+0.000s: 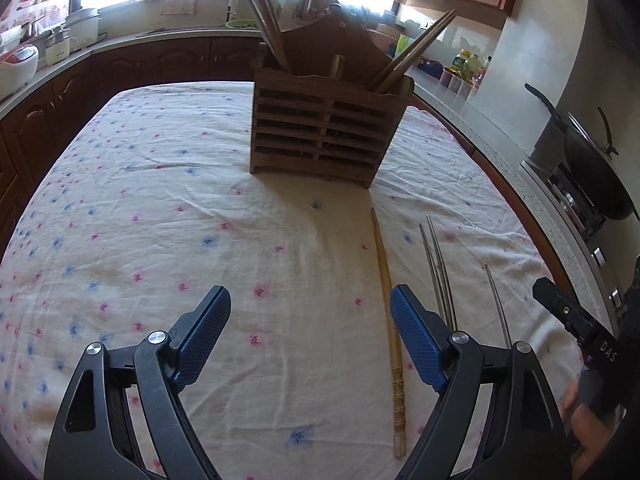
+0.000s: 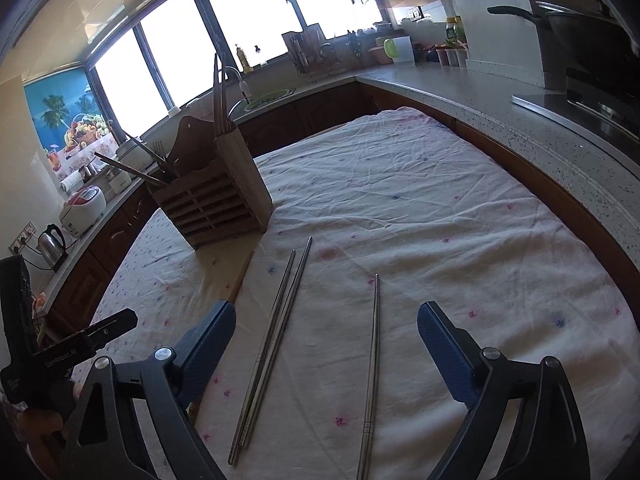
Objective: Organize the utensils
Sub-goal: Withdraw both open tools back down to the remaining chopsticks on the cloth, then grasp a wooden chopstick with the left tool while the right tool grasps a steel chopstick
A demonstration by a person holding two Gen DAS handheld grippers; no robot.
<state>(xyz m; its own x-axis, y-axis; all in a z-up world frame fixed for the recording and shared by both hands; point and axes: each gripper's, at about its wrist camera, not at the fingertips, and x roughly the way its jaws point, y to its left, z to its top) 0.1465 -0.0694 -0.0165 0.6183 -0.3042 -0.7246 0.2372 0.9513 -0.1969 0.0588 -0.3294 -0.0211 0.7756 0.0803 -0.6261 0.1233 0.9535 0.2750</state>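
Note:
A wooden slatted utensil holder [image 1: 326, 132] stands on the table with wooden chopsticks [image 1: 408, 56] leaning out of it; it also shows in the right wrist view [image 2: 216, 200]. A single bamboo chopstick [image 1: 390, 316] lies on the cloth just inside my left gripper's right finger. My left gripper [image 1: 310, 312] is open and empty above the cloth. A pair of metal chopsticks [image 2: 272, 344] and a single metal chopstick [image 2: 372, 364] lie between the fingers of my right gripper [image 2: 326, 328], which is open and empty. The metal chopsticks also show in the left wrist view [image 1: 438, 268].
The table carries a white flowered cloth [image 1: 160, 220]. A stone counter [image 2: 520, 120] runs along the right with a wok [image 1: 592, 168] on a stove. A sink, rice cooker [image 2: 84, 204] and kettle [image 2: 52, 244] sit on the far counter.

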